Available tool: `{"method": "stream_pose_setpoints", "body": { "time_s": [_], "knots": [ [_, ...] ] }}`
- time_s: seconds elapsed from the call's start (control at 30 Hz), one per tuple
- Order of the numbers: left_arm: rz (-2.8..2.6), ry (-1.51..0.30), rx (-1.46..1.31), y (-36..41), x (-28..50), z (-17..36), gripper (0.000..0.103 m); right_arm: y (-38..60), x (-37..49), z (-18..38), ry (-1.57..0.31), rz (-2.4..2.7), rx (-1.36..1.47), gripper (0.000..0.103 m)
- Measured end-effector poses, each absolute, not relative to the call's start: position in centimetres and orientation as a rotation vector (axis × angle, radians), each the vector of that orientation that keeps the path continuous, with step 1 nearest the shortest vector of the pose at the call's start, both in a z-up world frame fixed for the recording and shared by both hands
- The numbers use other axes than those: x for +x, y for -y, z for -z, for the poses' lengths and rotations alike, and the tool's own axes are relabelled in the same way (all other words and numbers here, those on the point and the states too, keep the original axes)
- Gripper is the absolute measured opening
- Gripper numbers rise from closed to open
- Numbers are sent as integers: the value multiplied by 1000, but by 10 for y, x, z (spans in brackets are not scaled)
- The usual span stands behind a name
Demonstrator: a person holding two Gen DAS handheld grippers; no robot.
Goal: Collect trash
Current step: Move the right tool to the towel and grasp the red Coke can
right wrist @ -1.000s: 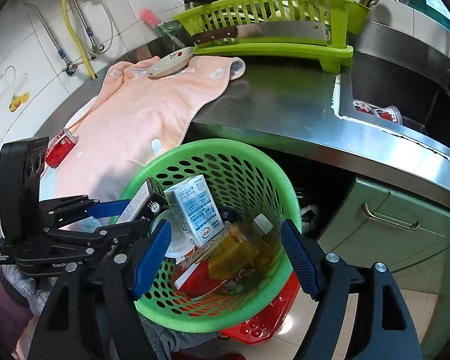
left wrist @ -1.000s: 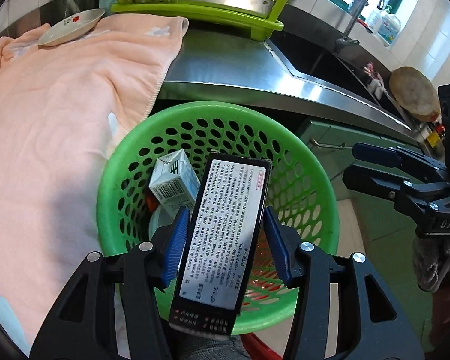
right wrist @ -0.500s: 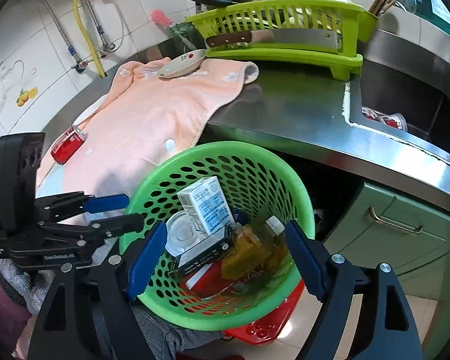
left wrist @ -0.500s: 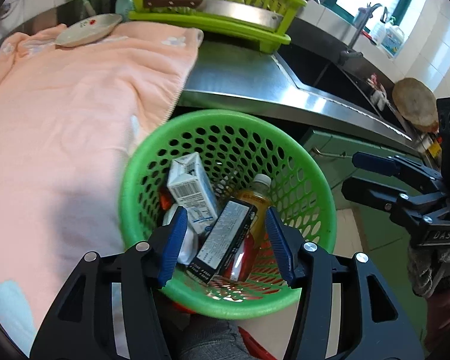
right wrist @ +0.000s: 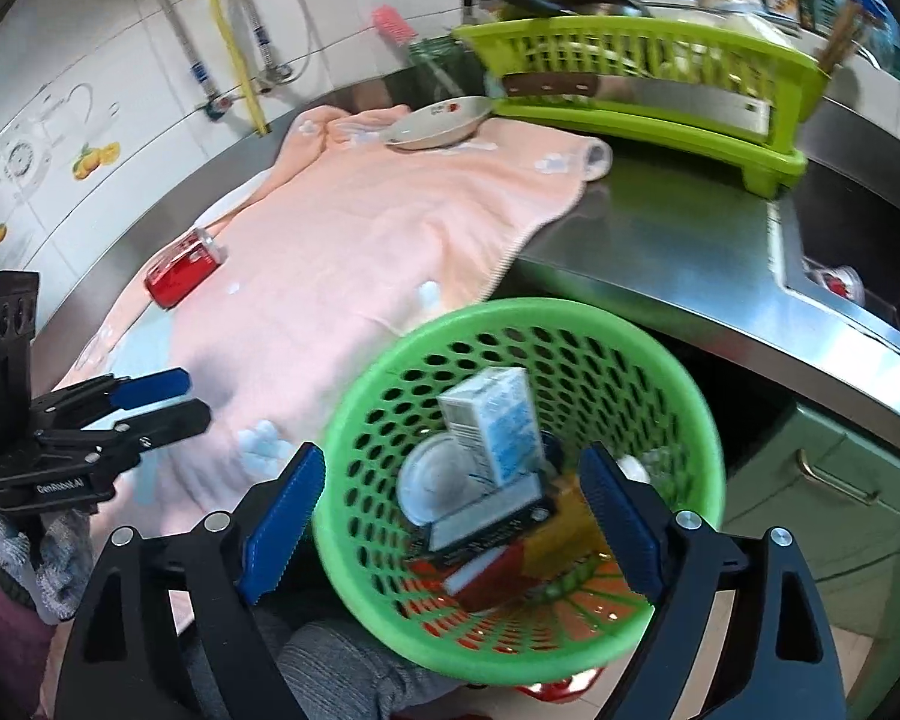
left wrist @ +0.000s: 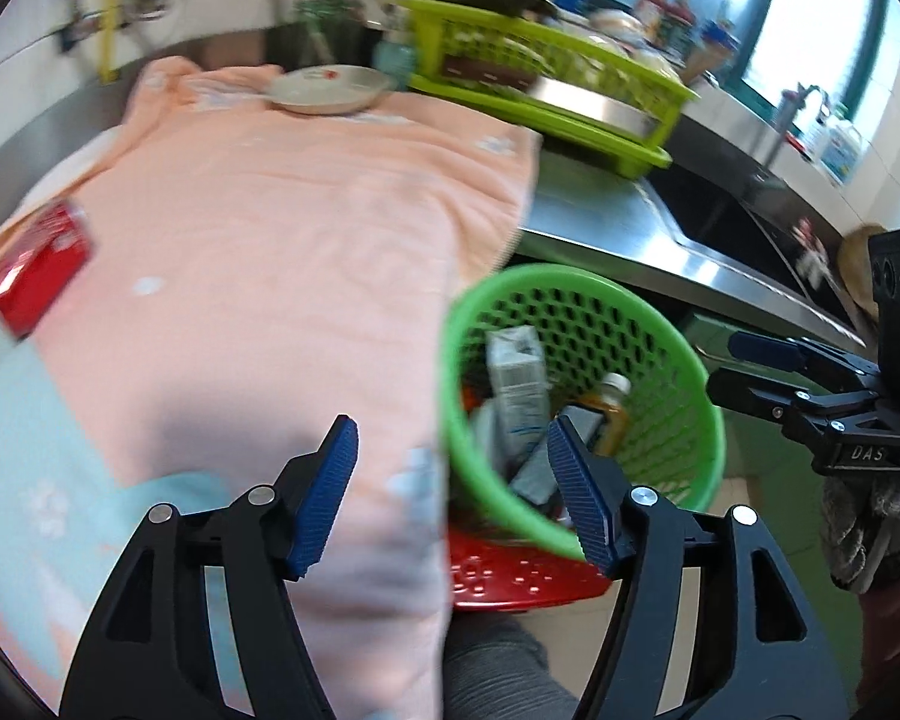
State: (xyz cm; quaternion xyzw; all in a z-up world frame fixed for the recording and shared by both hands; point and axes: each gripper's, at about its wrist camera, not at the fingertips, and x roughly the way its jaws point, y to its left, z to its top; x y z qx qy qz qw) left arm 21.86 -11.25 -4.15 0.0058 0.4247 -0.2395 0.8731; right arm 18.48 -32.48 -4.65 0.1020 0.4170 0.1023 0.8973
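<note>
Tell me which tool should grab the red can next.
Left. The left tool is open, empty and over the pink towel where the red can lies; the right tool, also open, faces the green basket, farther from it.

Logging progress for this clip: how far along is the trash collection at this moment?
Mostly done. The green basket already holds a milk carton, a dark printed box, a bottle and a white lid. Nothing is in hand: the left gripper and right gripper are both open. Left: the red can lying on the pink towel.
</note>
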Motion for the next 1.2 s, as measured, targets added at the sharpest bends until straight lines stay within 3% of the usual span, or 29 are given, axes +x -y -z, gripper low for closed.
{"method": "stream_pose_setpoints", "body": {
  "time_s": [0.67,1.2],
  "knots": [
    [85,-823,-152,-99,182,40,70,129,268,27,-918,-444,166,84],
    [-69,-810,-264,-179,172,79,74,-7,377,24,-1019,-431,361,84]
  ]
}}
